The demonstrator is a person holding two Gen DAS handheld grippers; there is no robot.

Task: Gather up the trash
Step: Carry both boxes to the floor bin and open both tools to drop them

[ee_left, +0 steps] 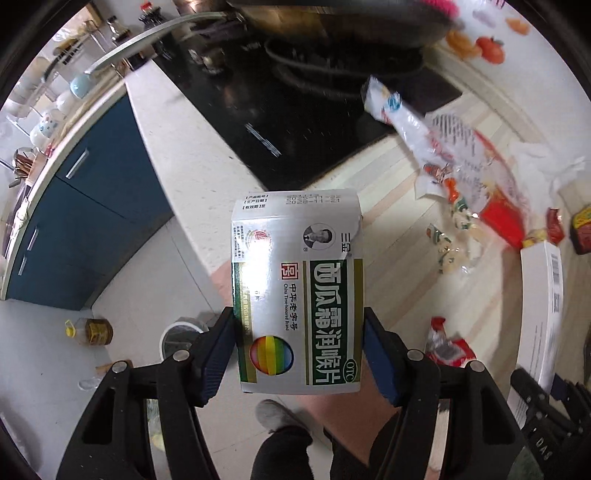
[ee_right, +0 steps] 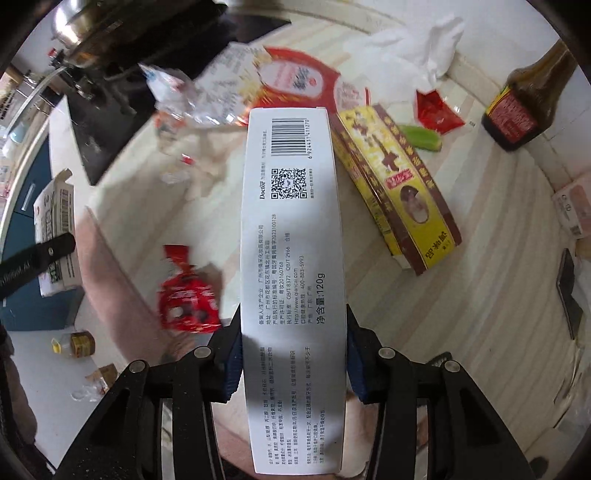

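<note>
My left gripper [ee_left: 299, 350] is shut on a white and green medicine box [ee_left: 297, 291] and holds it above the counter edge. My right gripper [ee_right: 293, 354] is shut on a long white toothpaste box [ee_right: 291, 258] and holds it over the counter; that box also shows in the left wrist view [ee_left: 541, 314]. Trash lies on the striped counter [ee_right: 498, 295]: a red wrapper [ee_right: 186, 295], a yellow and brown carton [ee_right: 399, 184], a clear printed bag [ee_right: 258, 85], a small red sachet [ee_right: 437, 110] and crumpled white tissue [ee_right: 424, 48].
A black stove top [ee_left: 295, 110] with a pan [ee_left: 332, 22] sits at the counter's far end. A dark sauce bottle [ee_right: 524, 107] stands at the right. Blue cabinets [ee_left: 85, 206], a white bin [ee_left: 181, 338] and an oil jug [ee_left: 92, 330] are down on the floor side.
</note>
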